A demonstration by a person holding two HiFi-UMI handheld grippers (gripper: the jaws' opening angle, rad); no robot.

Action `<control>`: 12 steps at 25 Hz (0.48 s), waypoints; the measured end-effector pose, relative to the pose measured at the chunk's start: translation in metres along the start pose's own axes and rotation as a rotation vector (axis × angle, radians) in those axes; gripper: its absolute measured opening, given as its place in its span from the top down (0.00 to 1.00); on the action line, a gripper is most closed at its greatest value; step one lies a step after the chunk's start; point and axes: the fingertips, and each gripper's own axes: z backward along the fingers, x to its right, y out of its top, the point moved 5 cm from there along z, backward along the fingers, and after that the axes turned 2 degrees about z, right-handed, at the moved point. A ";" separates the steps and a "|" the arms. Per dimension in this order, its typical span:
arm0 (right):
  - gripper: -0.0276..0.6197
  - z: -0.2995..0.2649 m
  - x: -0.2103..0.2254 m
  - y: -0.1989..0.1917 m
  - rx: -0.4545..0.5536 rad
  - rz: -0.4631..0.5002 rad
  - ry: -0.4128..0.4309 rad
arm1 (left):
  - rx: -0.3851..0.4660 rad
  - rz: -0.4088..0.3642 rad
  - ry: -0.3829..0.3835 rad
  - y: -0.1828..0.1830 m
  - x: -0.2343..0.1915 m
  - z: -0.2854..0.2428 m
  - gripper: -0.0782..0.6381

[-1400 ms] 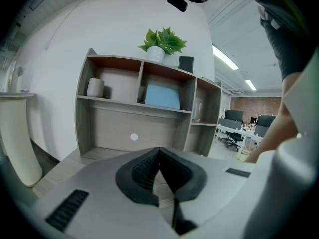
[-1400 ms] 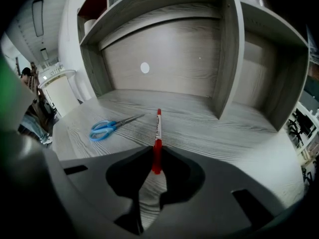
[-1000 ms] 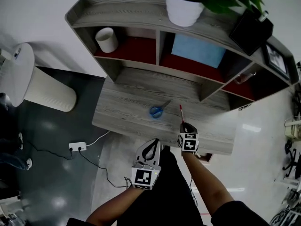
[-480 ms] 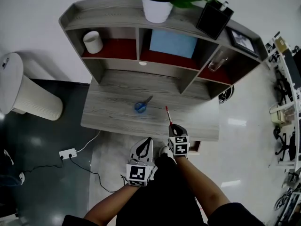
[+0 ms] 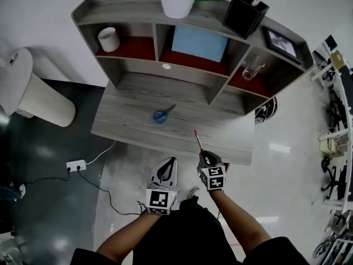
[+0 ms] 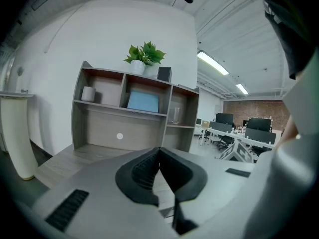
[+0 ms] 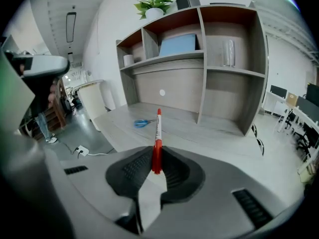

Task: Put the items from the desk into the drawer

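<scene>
Head view: my right tongs are clamped on the red pen, just off the tabletop edge; my left tongs are together, empty. Scissors lie ahead of both and no drawer shows, so I judge nothing stowed yet.

This is an open-plan office. Beyond the grey wood desk and its shelf unit stand rows of workstations with dark monitors and wheeled office chairs, seen in the left gripper view under long strip lights and before a brick wall. The floor is pale and glossy. A potted plant, a picture frame and a power strip on the floor suit a work corner.
</scene>
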 end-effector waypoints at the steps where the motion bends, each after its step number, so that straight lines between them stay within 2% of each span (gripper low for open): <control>1: 0.86 0.004 0.004 -0.005 0.000 0.010 0.014 | -0.001 0.006 0.019 -0.004 0.006 0.000 0.87; 5: 0.86 0.022 0.023 -0.034 -0.012 0.052 0.060 | -0.006 0.036 0.089 -0.013 0.036 0.006 0.87; 12: 0.86 0.042 0.051 -0.083 -0.052 0.122 0.123 | -0.039 0.034 0.133 -0.042 0.086 0.011 0.87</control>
